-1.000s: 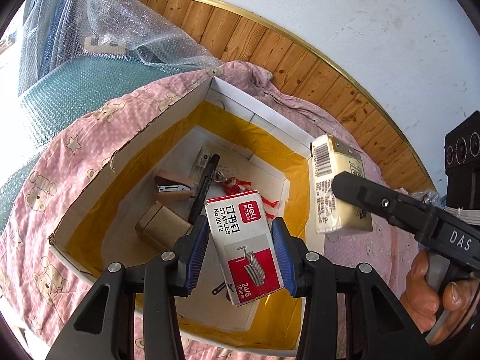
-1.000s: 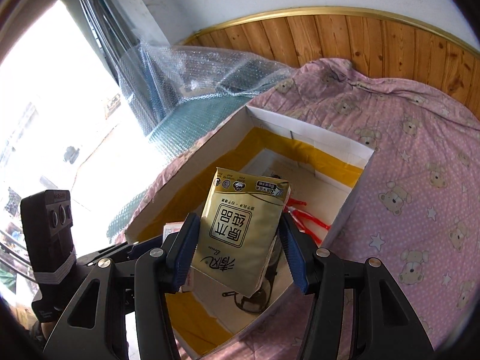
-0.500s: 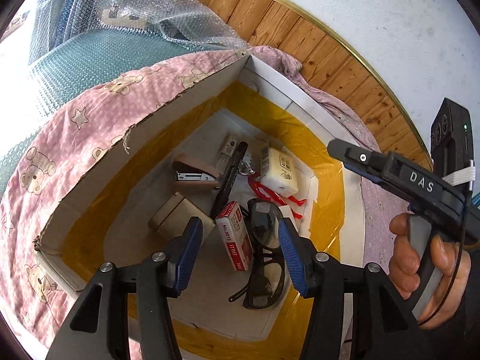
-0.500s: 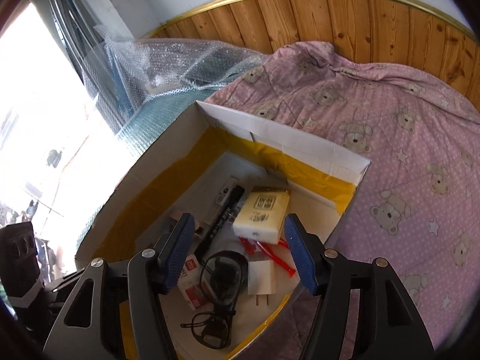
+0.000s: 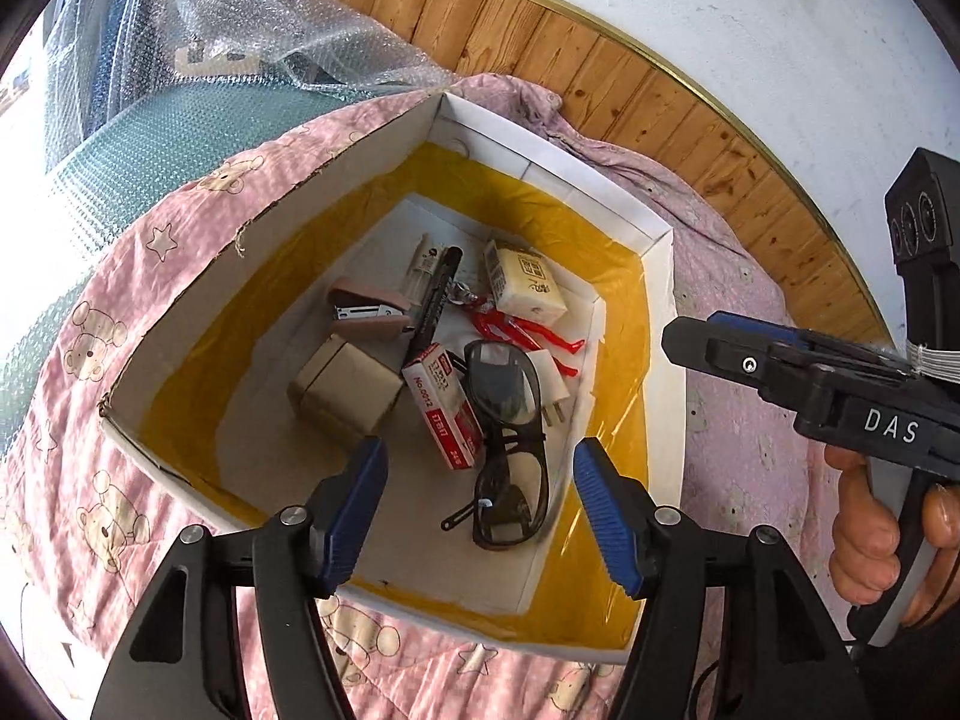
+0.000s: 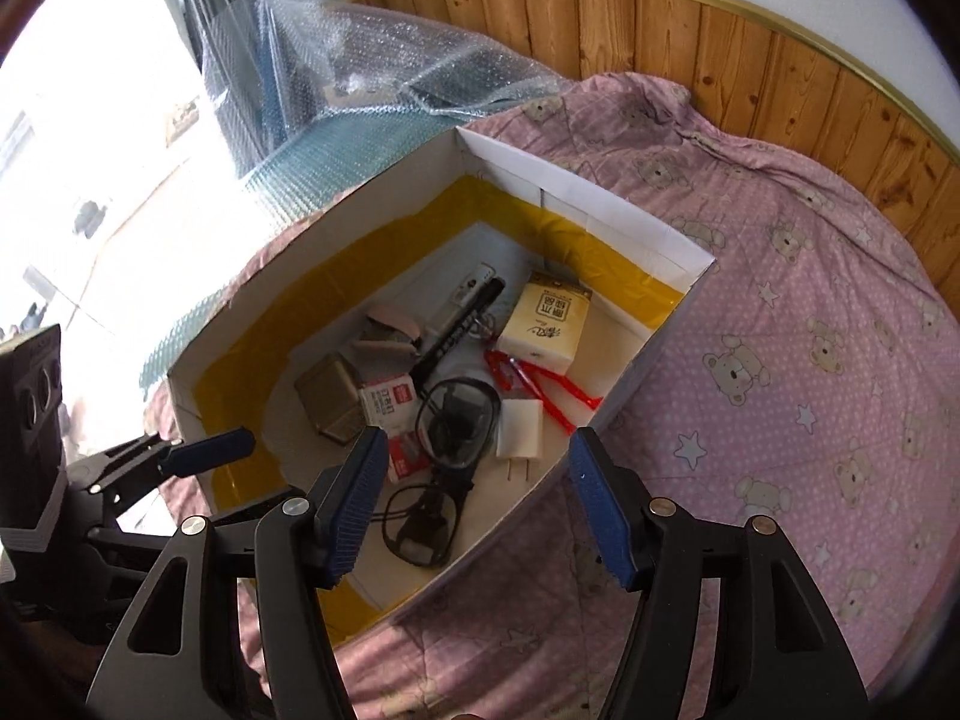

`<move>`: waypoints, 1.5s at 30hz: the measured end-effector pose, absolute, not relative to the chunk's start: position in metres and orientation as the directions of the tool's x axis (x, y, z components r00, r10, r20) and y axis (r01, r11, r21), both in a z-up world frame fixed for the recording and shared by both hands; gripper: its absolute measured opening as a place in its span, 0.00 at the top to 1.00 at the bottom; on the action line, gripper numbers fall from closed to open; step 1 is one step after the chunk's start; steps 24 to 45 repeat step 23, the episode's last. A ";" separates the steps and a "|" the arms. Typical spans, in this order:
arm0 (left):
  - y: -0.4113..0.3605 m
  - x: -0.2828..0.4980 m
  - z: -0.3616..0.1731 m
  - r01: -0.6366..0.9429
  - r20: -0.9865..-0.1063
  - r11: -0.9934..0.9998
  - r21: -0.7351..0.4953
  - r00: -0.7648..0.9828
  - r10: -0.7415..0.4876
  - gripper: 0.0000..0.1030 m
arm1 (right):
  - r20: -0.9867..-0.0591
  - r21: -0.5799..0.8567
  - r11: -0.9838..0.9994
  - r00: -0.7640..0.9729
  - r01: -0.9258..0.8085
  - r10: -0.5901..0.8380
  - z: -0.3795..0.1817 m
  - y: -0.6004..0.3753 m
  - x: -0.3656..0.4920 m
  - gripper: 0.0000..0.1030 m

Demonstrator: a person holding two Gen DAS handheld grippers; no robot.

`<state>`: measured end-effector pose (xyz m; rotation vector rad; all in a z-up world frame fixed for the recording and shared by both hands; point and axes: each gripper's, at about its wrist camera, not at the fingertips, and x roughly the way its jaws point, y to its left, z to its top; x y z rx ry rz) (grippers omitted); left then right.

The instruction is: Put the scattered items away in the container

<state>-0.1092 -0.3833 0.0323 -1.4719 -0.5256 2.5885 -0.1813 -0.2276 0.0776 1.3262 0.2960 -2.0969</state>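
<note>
A cardboard box (image 5: 555, 168) (image 6: 600, 204) with yellow tape inside sits on the pink bear-print bedspread. Inside lie a red and white staples box (image 5: 443, 405) (image 6: 389, 405), a cream tissue pack (image 5: 528, 288) (image 6: 549, 318), dark glasses (image 5: 507, 432) (image 6: 447, 438), a pink stapler (image 5: 369, 309), a black pen (image 5: 435, 300), a brown carton (image 5: 342, 390), a white plug (image 6: 521, 429) and a red item (image 5: 522, 330). My left gripper (image 5: 480, 510) hangs open above the box's near edge, holding nothing. My right gripper (image 6: 471, 501) is open and empty over the box's near corner.
Bubble wrap (image 5: 240, 18) (image 6: 384, 60) and a teal mat (image 5: 150, 138) lie beyond the box to the left. A wooden headboard (image 6: 720, 42) and white wall stand behind. Bedspread (image 6: 810, 330) stretches to the right of the box. A hand (image 5: 876, 534) holds the right gripper's handle.
Both grippers opened: the staples box dropped from the left one and the tissue pack from the right one into the cardboard box. Both then drew back.
</note>
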 end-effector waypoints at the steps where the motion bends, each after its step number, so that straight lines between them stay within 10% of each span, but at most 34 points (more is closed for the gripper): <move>1: -0.381 -0.108 0.033 0.069 -0.815 -0.936 -0.345 -0.518 0.262 0.32 | -0.879 0.124 -0.773 -0.292 0.622 -0.376 0.077 -0.227 -0.178 0.36; 45: -0.373 -0.085 0.054 0.058 -0.808 -0.954 -0.295 -0.548 0.216 0.25 | -0.912 0.061 -0.756 -0.271 0.651 -0.307 0.080 -0.225 -0.141 0.36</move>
